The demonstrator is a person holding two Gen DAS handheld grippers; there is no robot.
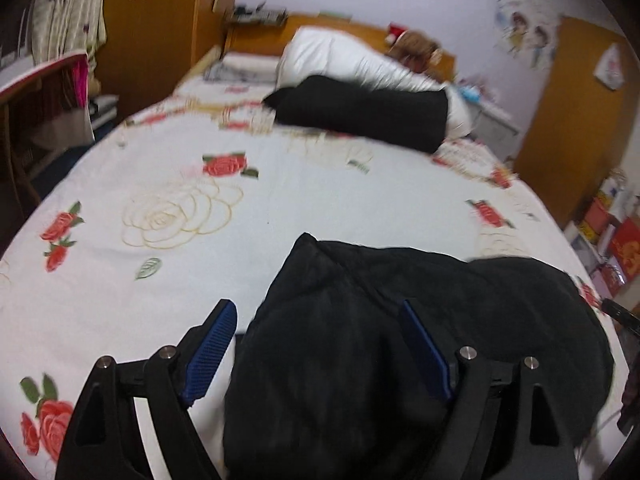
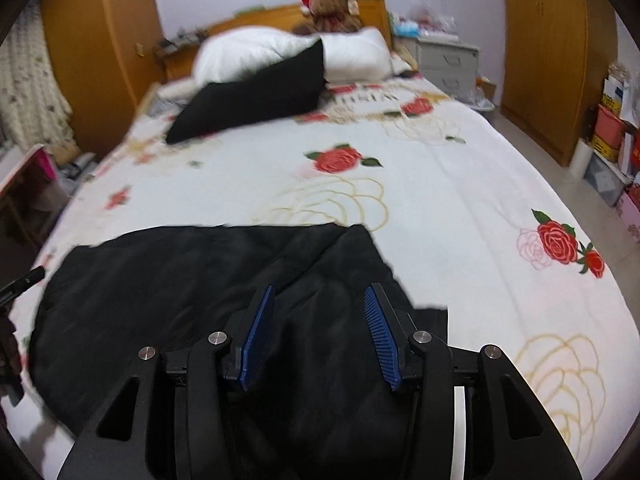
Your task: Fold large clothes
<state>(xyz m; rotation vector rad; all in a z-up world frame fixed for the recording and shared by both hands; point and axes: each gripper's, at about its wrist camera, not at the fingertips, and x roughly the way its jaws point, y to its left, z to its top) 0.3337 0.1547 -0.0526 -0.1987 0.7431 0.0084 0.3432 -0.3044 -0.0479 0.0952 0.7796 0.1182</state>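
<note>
- the bed (image 1: pixel 320 208) with its rose-printed cover is seen to carry everything; the black garment (image 2: pixel 192 304) is bunched at its near edge, its long axis across the bed from left to right.
- a second dark piece (image 2: pixel 256 100) is laid against the white pillows (image 2: pixel 256 48), well apart from both hands.
- the right gripper (image 2: pixel 320 312) is held low over the garment's right end, fingers (image 2: pixel 378 336) apart, nothing clamped.
- the left gripper (image 1: pixel 316 340) is held low over the garment's left edge, spread wide and empty; both are judged about equally near.
</note>
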